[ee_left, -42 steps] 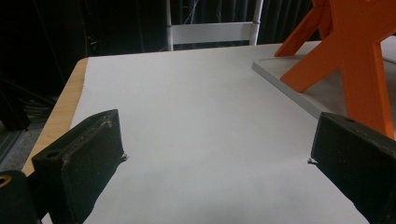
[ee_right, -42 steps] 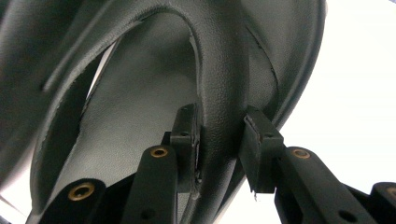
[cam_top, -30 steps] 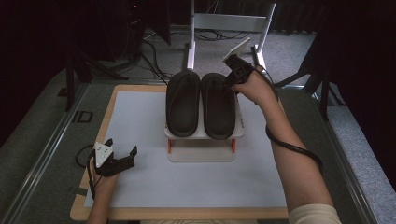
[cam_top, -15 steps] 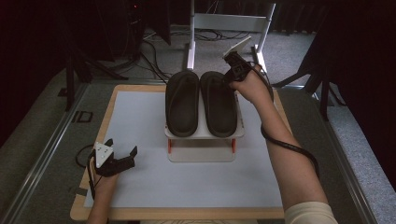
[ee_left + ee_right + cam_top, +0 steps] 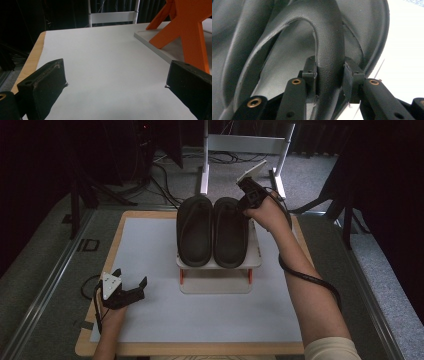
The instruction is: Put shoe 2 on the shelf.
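Observation:
Two black sandals lie side by side on a small white rack with orange legs, the left sandal beside the right sandal. At the far end of the right sandal, my right gripper reaches in from the right. In the right gripper view this gripper is shut on the black strap of that sandal. Near the table's front left corner, my left gripper rests open on the white mat. Its jaws stand wide apart with nothing between them, left gripper.
The white mat covers a wood-edged table. In the left gripper view an orange rack leg stands on the rack's white base ahead to the right. A white metal frame stands on the floor beyond the table.
My right hand has shifted slightly left at the far end of the right sandal. The left gripper has not moved.

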Action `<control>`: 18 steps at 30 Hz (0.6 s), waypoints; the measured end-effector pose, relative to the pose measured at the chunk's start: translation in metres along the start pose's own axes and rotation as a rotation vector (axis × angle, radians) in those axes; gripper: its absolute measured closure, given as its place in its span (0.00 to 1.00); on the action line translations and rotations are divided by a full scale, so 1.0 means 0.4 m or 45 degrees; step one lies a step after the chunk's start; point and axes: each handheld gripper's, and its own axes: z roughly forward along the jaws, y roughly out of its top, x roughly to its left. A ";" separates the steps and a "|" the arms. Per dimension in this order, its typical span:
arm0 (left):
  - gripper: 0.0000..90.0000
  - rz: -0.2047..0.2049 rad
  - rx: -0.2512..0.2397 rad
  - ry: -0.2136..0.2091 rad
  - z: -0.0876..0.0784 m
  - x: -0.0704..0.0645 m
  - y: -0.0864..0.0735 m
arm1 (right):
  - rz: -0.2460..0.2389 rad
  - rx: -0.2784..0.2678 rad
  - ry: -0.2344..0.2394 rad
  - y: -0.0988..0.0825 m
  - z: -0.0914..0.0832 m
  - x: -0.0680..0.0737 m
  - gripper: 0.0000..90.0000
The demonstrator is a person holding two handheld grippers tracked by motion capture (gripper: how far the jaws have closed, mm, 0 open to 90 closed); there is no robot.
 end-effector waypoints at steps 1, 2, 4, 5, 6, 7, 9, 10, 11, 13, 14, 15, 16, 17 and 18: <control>0.02 0.000 0.000 0.000 0.000 0.000 0.000 | -0.007 -0.004 -0.010 -0.002 -0.001 0.002 0.74; 0.02 -0.001 0.000 0.000 0.000 0.000 0.000 | -0.008 -0.006 -0.008 -0.003 -0.001 0.003 0.73; 0.02 -0.001 0.000 0.000 0.000 0.000 0.000 | -0.027 -0.014 -0.016 -0.005 -0.001 0.004 0.68; 0.02 0.000 0.000 0.000 0.000 0.000 0.000 | -0.031 -0.024 -0.009 -0.005 -0.002 0.003 0.64; 0.02 0.000 0.000 -0.001 0.000 0.000 0.000 | -0.032 -0.038 0.001 -0.006 -0.004 0.002 0.60; 0.02 0.000 0.000 -0.001 0.000 0.000 0.000 | -0.034 -0.061 0.008 -0.008 -0.007 0.001 0.56; 0.02 0.001 0.000 -0.001 0.000 0.000 0.000 | -0.029 -0.085 0.003 -0.013 -0.013 -0.006 0.55; 0.02 0.000 0.000 -0.001 0.000 0.000 0.000 | -0.028 -0.085 0.007 -0.015 -0.016 -0.011 0.53; 0.02 0.000 0.000 -0.001 0.000 0.000 0.000 | -0.031 -0.082 0.003 -0.017 -0.018 -0.015 0.53; 0.02 -0.001 0.000 -0.001 0.000 0.000 0.000 | -0.030 -0.077 0.000 -0.020 -0.020 -0.019 0.52; 0.02 -0.001 0.001 0.000 0.000 0.000 0.000 | -0.028 -0.084 0.015 -0.028 -0.029 -0.028 0.47; 0.02 -0.001 0.001 0.000 0.000 0.000 0.000 | -0.028 -0.084 0.015 -0.028 -0.029 -0.028 0.47; 0.02 -0.002 0.002 0.000 0.000 0.000 0.000 | -0.022 -0.099 0.032 -0.035 -0.039 -0.036 0.43; 0.02 -0.002 0.001 0.000 0.000 0.000 0.000 | -0.023 -0.107 0.044 -0.039 -0.045 -0.038 0.42; 0.02 -0.002 0.001 0.000 0.000 0.000 0.000 | -0.028 -0.113 0.050 -0.041 -0.049 -0.040 0.39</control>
